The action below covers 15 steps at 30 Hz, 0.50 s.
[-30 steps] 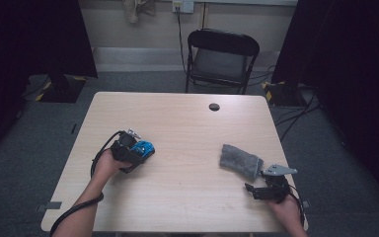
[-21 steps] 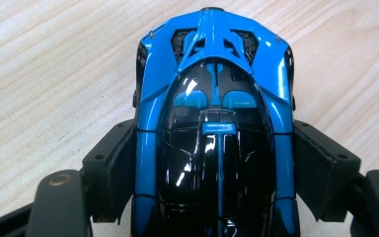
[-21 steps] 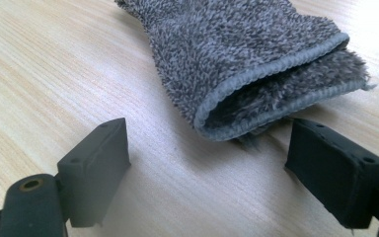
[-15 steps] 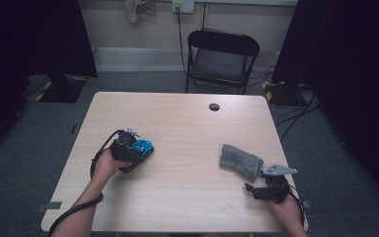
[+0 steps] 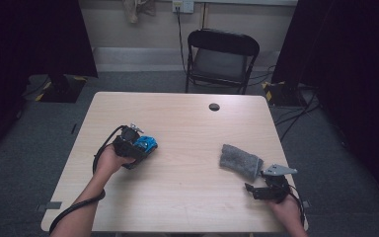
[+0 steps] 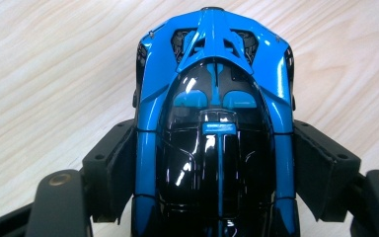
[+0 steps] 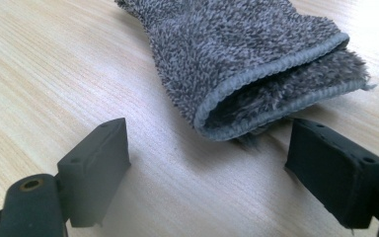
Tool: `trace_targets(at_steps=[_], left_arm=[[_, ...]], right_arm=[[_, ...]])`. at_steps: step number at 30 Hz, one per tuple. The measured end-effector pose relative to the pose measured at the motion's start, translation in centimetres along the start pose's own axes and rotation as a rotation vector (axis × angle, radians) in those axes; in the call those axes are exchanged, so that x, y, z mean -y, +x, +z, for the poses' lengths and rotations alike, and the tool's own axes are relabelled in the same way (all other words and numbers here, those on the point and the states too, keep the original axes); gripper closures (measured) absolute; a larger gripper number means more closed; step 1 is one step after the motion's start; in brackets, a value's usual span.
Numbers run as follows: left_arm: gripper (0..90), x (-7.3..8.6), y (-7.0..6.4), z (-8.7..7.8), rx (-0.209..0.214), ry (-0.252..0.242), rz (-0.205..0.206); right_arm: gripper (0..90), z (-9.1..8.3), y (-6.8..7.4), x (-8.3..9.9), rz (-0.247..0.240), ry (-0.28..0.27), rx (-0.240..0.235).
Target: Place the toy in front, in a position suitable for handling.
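**Car clamped, cloth waiting**

While the car (image 6: 214,123) sits clamped in the left claw (image 5: 137,147) at nine o'clock on the desk (image 5: 187,197), the right claw (image 7: 212,163) gapes before the cloth (image 7: 246,64) at four o'clock. Judged next: grip the cloth's near hem.

Table (image 5: 187,207): bare wood across the middle, open between the toy car (image 5: 144,145) on the left and the folded grey cloth (image 5: 241,161) on the right, well apart. Far edge: small black disc (image 5: 214,106), nothing near it. Left gripper (image 6: 216,163): gap between jaws taken up by the car. Right gripper (image 7: 212,163): jaws spread, bare wood between them, cloth edge just ahead. Beyond the far edge: folding chair (image 5: 221,59).
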<state>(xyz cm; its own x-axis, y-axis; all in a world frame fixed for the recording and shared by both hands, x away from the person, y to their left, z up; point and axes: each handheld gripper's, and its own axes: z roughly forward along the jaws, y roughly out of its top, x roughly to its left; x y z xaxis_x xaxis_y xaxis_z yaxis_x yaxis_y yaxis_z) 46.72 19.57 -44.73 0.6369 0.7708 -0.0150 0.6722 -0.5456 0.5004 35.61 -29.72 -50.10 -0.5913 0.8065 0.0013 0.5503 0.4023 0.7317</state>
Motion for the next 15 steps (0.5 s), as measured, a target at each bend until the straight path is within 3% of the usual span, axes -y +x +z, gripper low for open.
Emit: trace_targets(at_steps=[7,15], left_arm=[[26.1,-1.3,-1.5,0.5,0.029,-0.007,0.040],[26.1,-2.7,-3.2,1.8,0.054,-0.009,0.058]], right_arm=[[15.6,0.0,0.0,0.0,0.001,0.000,0.000],[15.6,0.0,0.0,0.0,0.000,0.000,0.000]])
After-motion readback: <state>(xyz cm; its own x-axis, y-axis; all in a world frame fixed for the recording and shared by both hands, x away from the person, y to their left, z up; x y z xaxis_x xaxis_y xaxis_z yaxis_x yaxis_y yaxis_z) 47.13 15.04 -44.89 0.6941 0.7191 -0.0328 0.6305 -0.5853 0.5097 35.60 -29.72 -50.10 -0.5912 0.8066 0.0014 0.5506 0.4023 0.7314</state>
